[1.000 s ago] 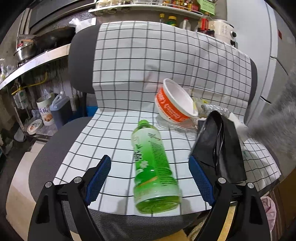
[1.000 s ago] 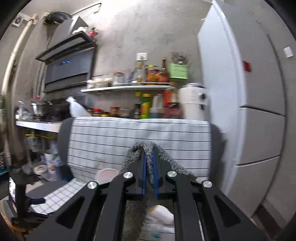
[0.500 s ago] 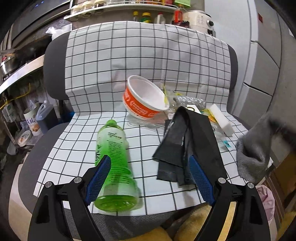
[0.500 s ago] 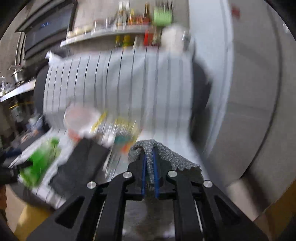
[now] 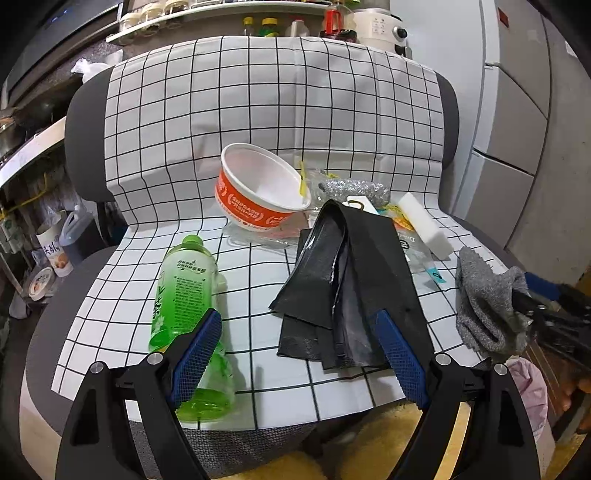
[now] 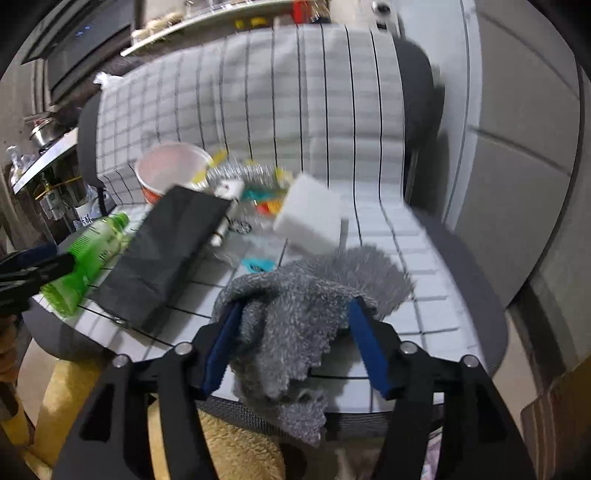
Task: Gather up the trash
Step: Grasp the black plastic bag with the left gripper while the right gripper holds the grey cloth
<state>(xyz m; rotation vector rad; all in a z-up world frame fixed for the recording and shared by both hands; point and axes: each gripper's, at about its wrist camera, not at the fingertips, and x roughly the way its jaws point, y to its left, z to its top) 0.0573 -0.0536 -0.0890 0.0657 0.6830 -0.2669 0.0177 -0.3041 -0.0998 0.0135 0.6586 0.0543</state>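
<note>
The right gripper (image 6: 295, 347) is nearest the front edge of the chair (image 6: 476, 295), its jaws opening with the grey cloth (image 6: 295, 314) slumped between the blue pads (image 6: 364, 343); the pads no longer press it, and the cloth drapes partly over the chair's front edge and partly on the checked cover (image 6: 369, 110). In the left wrist view the same cloth (image 5: 487, 299) sits at the right front corner of the chair (image 5: 85, 136), with the right gripper (image 5: 535, 299) just behind it at the frame edge. The left gripper (image 5: 299, 354) hovers wide open over the chair's front edge and holds nothing: its left pad is in front of the green bottle (image 5: 184, 295), which lies on its side with its cap toward the chair back, and its right pad is in front of the black bag (image 5: 343, 280), which lies flat mid-seat. Farther back on the seat, the orange-and-white bowl (image 5: 258, 188) is tilted on its side with its mouth up and to the right, resting on a clear plastic lid (image 5: 258, 238). To its right lie a silvery scourer (image 5: 354, 188), some printed wrappers (image 5: 417, 247) and a white sponge block (image 5: 424, 225), near the bag's far end. The checked cover (image 5: 258, 103) runs up the chair back. Behind the chair stands a shelf of jars and bottles (image 5: 258, 14).
</note>
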